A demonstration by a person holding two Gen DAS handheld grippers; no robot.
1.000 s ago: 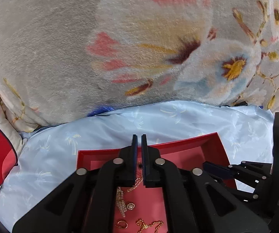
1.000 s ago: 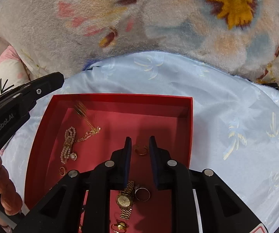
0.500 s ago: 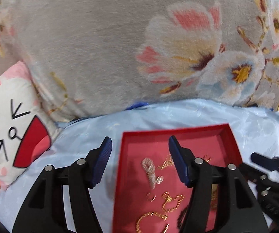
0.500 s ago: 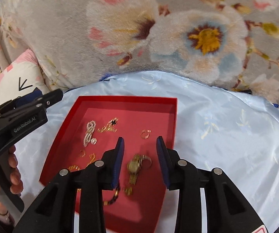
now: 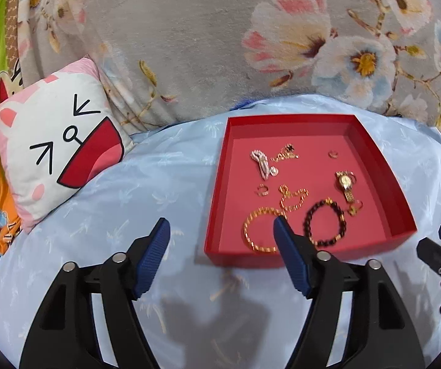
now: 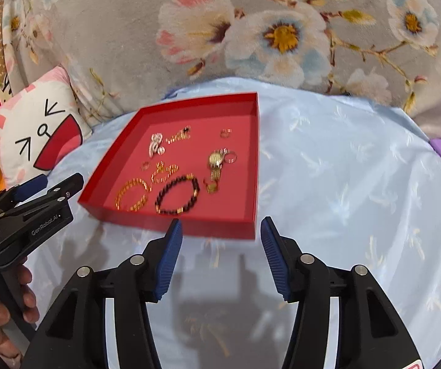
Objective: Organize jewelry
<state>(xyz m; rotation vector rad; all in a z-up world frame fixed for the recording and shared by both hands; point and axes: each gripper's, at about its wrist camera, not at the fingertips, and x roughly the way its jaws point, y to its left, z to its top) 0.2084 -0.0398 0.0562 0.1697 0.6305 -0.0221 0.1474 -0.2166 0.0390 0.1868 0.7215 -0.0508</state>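
Lying in one red tray (image 5: 217,215): two bracelets, one watch (image 5: 346,184).

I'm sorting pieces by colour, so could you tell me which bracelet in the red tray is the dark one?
The dark beaded bracelet, lying at the tray's near edge; the gold chain bracelet beside it is bright yellow.

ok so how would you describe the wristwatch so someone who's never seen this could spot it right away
Find the red tray on the pale blue satin cloth. Looking from the left wrist camera, go to the tray's right side, just above and to the right of the dark beaded bracelet. The gold wristwatch lies there, the only piece with a round dial on a flat link band.
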